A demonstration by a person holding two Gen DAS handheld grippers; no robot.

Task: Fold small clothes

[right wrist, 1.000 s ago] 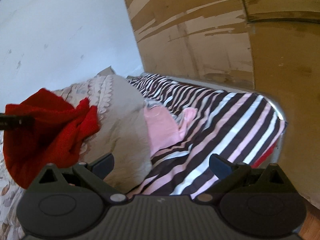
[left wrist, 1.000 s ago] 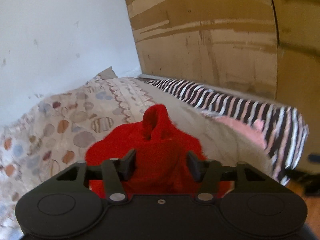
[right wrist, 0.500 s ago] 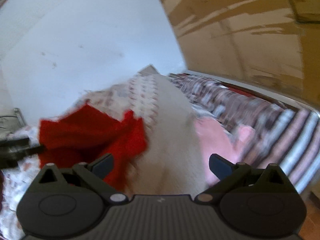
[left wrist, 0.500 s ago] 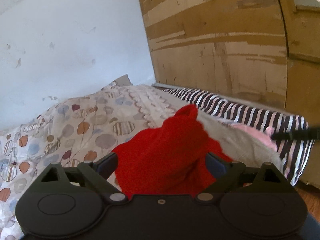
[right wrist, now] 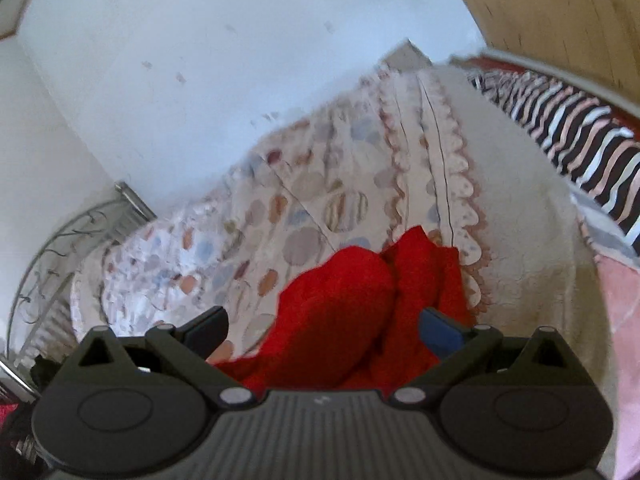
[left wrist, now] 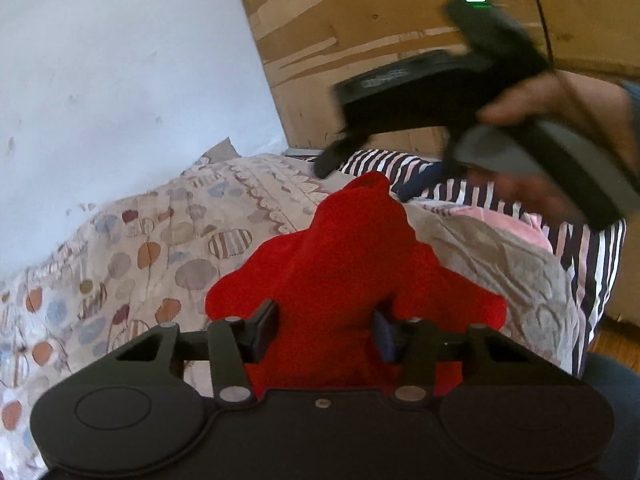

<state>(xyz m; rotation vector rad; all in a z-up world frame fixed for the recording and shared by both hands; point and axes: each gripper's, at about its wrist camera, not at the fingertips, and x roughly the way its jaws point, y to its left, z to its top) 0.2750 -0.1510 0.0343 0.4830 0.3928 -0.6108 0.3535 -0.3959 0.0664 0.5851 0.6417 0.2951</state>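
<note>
Lying bunched on the bed: one red garment (left wrist: pixel 352 264), fleecy, small, heaped with a peak standing up at its far end. It rests on the patterned bedspread (left wrist: pixel 132 248), printed with round blue, orange and striped shapes and edged with a scalloped border.

Left gripper (left wrist: pixel 325 330): fingers have just been closing and are now clenched on the near part of the red garment, cloth filling the gap between the two pads.

Right gripper (right wrist: pixel 322 330): fingers released and spread wide, held over the red garment (right wrist: pixel 360 304), which shows between and beyond them; the pads are not pressing on the cloth. In the left wrist view this gripper appears blurred at upper right, carried by a hand (left wrist: pixel 560 100) with a grey sleeve edge at the wrist.

Other items on the bed: a plain beige blanket (left wrist: pixel 500 264) just right of the red garment; a pink garment (left wrist: pixel 516 226) beyond it; a striped sheet (left wrist: pixel 592 256) in dark, white and pink along the far side.

Surroundings: pale wall (left wrist: pixel 120 80) to the left, wooden panel (left wrist: pixel 380 40) behind the bed, a curved metal bed frame (right wrist: pixel 60 248) at far left in the right wrist view.
</note>
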